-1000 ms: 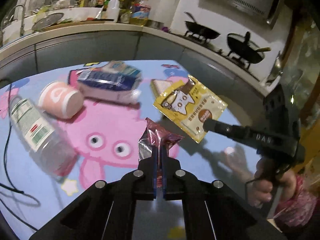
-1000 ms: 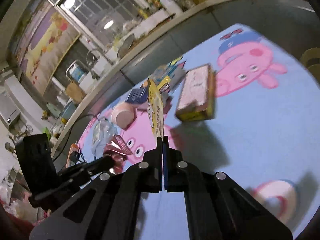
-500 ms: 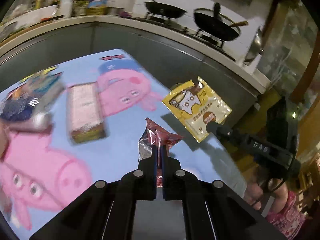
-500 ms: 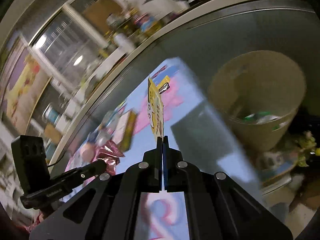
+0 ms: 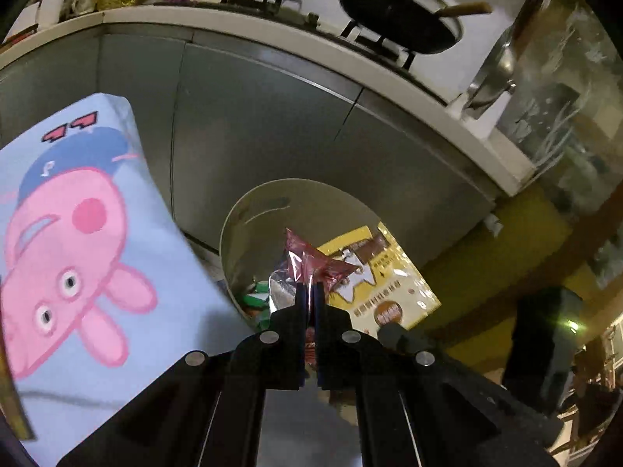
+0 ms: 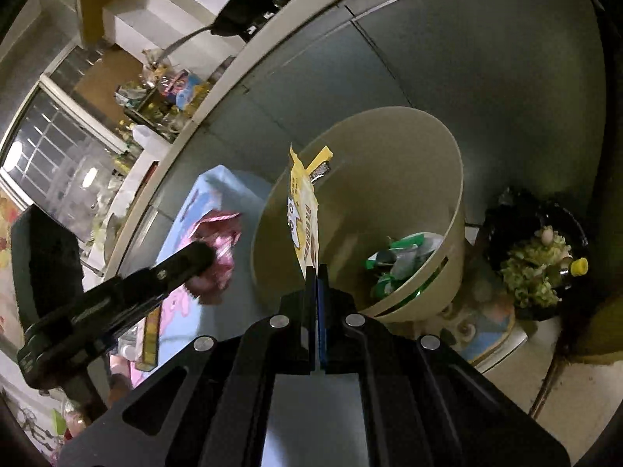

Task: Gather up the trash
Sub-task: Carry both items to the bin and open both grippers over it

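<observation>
Over the bin [image 6: 393, 210], left fingers [image 5: 309, 295] pinch a pink wrapper [image 5: 307, 264], right fingers [image 6: 316, 276] a yellow pouch [image 6: 303, 218] by its edge: both look light, crinkly, slippery film.

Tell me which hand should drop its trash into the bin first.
Probably right. The right gripper holds the yellow pouch over the bin mouth, while the left gripper holds its pink wrapper short of the rim, over the table edge.
</observation>
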